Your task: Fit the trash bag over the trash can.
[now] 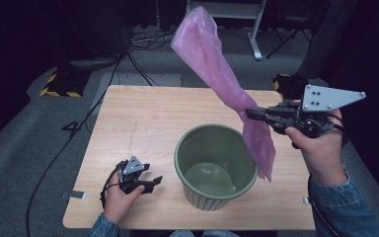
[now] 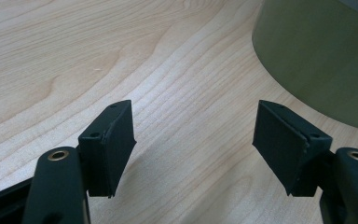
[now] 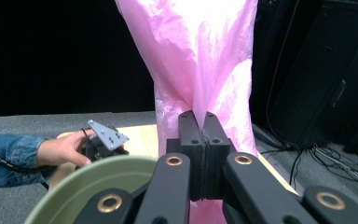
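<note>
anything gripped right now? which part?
Right hand-held gripper is shut on the pink plastic bag, pinched mid-length. Left hand-held gripper is open, holding nothing.

Jaws: two black jaws rise from the bottom edge and stand wide apart, nothing between them.
Left gripper (image 2: 193, 140): open over bare wood, pads facing each other across the gap.
Pads (image 2: 116, 144): flat black blocks, square edges; the near one shows a seam along its front corner.
Table (image 2: 98, 56): light wood, grain in long curved bands.
Green pot (image 2: 317, 56): olive wall curving in at upper right, just beyond the right-hand jaw, apart from it.
</note>
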`<state>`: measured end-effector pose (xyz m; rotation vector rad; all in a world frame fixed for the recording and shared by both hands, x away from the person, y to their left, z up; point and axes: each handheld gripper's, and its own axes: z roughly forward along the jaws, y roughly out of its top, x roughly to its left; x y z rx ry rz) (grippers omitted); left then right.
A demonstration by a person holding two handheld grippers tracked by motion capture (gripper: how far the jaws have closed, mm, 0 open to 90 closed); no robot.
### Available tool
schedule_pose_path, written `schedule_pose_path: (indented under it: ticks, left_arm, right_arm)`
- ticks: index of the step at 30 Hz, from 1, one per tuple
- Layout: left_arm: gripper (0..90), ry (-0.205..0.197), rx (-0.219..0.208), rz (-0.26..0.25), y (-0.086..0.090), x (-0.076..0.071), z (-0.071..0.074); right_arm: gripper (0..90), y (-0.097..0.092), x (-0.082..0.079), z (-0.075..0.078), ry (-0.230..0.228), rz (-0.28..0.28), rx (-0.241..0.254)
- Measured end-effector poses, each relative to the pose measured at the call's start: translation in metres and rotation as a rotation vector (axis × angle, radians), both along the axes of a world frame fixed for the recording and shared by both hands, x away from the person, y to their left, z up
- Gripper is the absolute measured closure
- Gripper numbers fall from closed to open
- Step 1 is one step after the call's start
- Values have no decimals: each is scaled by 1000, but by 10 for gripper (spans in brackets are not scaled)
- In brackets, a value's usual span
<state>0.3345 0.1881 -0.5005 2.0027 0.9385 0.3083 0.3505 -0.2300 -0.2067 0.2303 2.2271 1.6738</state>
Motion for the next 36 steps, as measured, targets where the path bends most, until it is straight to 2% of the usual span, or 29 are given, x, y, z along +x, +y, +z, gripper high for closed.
schedule_pose_path:
  ticks: [12, 14, 15, 24, 31, 36]
  left_arm:
    - [292, 3, 2, -8, 0, 0, -1]
    - [292, 6, -2, -4, 0, 0, -1]
    - [292, 6, -2, -4, 0, 0, -1]
    - [292, 9, -2, -6, -1, 0, -1]
    - [292, 8, 3, -14, -2, 0, -1]
    - [292, 11, -3, -13, -2, 0, -1]
  right_arm:
    - [900, 42, 0, 14, -13, 49, 8]
    - [900, 49, -1, 18, -20, 59, 17]
    - [900, 56, -3, 21, -28, 66, 38]
    - [900, 79, -7, 33, -55, 96, 81]
    - [900, 83, -4, 32, -53, 90, 118]
    - [900, 82, -2, 10, -37, 77, 90]
